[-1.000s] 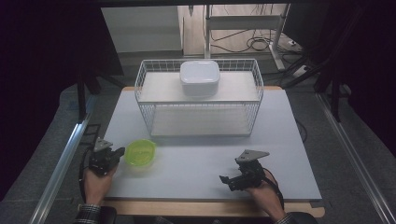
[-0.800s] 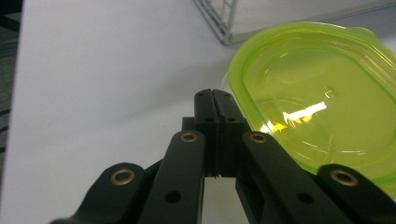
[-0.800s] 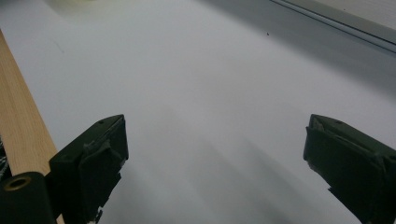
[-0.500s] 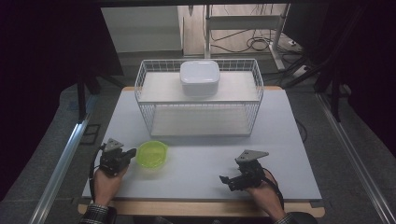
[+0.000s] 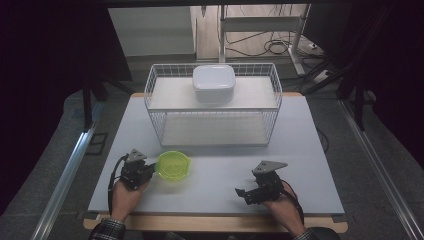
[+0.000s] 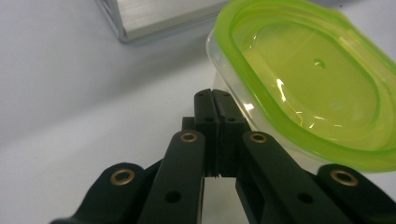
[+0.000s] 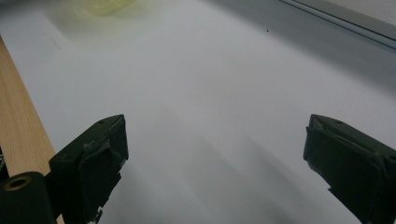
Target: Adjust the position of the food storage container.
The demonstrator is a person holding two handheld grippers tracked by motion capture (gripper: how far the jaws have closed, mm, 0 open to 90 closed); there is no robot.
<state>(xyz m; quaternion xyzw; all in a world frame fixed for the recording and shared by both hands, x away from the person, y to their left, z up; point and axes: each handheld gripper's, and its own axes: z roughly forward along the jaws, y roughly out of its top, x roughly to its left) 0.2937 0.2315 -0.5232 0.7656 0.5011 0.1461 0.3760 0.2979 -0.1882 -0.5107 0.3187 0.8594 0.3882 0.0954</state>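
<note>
My left tongs (image 6: 215, 100) have their jaws pressed flat together with nothing between them, the tips touching the clear wall of the green-lidded container (image 6: 303, 84) just under its lid rim. From the high view the left tongs (image 5: 141, 169) sit near the front-left corner of the desk (image 5: 300, 150), with the container (image 5: 174, 166) right against them on the side toward the desk's middle. My right tongs (image 7: 215, 154) stand wide apart and hold nothing, with bare desk between the jaws; they (image 5: 246, 193) rest near the front edge, right of centre, well apart from the container. Toward the far edge stands a white wire basket (image 5: 214, 107) with a white lidded box (image 5: 214, 82) on its top shelf.
</note>
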